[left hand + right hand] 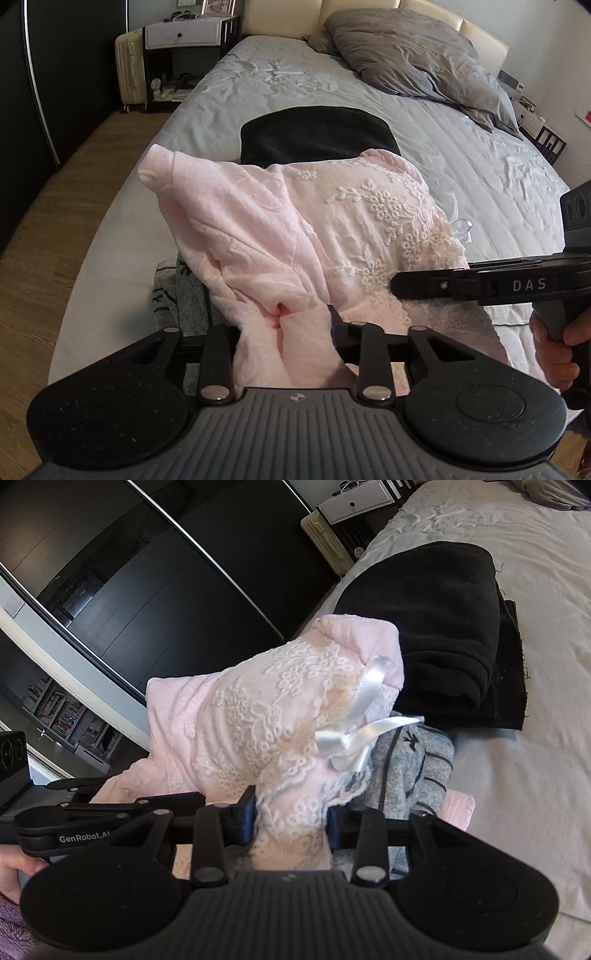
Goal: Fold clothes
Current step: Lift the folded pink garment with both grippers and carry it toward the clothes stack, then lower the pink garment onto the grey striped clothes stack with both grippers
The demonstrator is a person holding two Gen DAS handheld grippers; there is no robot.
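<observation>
A pink garment (295, 229) with white lace embroidery and a white satin bow (354, 734) is held up in a bunch above the bed. My left gripper (284, 328) is shut on its plain pink fabric. My right gripper (291, 816) is shut on the lace part; in the left wrist view it (402, 284) reaches in from the right, its fingertips against the lace. A grey patterned garment (417, 771) lies under the pink one. A folded black garment (317, 136) rests on the bed just beyond.
The grey bed sheet (461, 162) stretches ahead with a grey pillow (417, 55) at the headboard. A nightstand (184, 33) and cream suitcase (129, 70) stand left of the bed. Dark wardrobe doors (147, 590) line the left side. Wooden floor (44, 229) runs alongside.
</observation>
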